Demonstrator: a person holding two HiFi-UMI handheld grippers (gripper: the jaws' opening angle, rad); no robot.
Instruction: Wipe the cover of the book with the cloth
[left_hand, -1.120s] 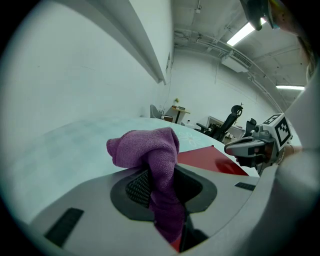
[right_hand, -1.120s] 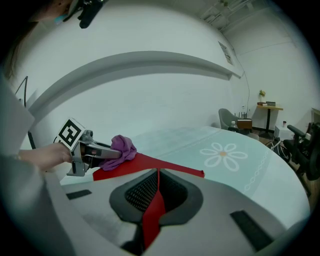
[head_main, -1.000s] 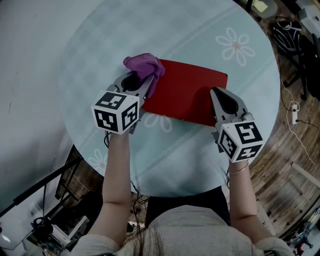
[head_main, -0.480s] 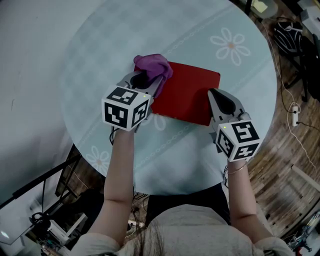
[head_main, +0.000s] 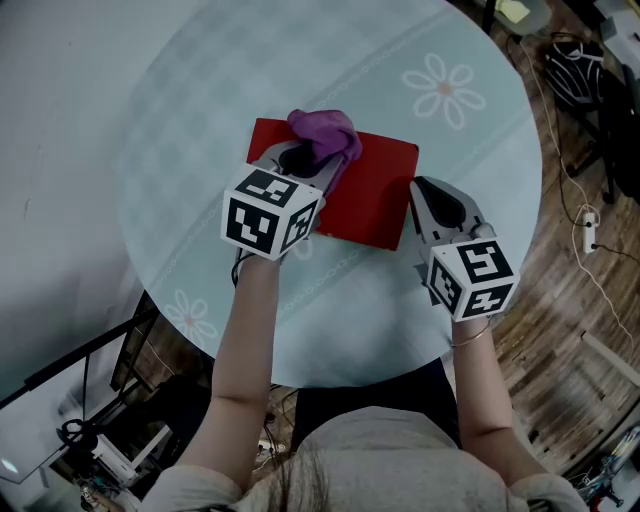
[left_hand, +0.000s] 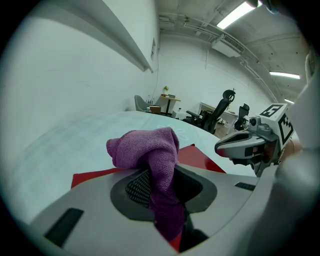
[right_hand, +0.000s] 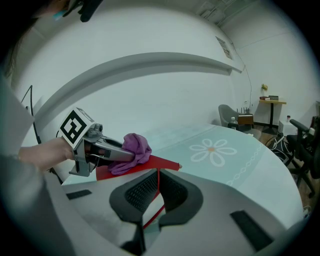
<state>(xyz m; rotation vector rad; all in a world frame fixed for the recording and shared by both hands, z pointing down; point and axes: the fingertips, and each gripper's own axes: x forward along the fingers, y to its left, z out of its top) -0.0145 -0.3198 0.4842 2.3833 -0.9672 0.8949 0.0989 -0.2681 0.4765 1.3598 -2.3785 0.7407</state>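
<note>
The cloth (head_main: 325, 135) is purple, the book (head_main: 385, 182) plain red — the surface (head_main: 200, 110) is pale teal, faintly checked, with white orange-centred daisies and chain-link lines.

The left gripper (head_main: 318, 168) slides right across the book (head_main: 385, 195), dragging the purple cloth (head_main: 325, 135) with it. A second ago the cloth sits bunched at the cover's far left corner, overhanging the left edge. Now it lies wholly on the cover, along the far edge and nearer the middle. A strip of red cover now shows to the left of the left gripper. The gap between it and the right gripper (head_main: 420, 190) is narrower than before.
</note>
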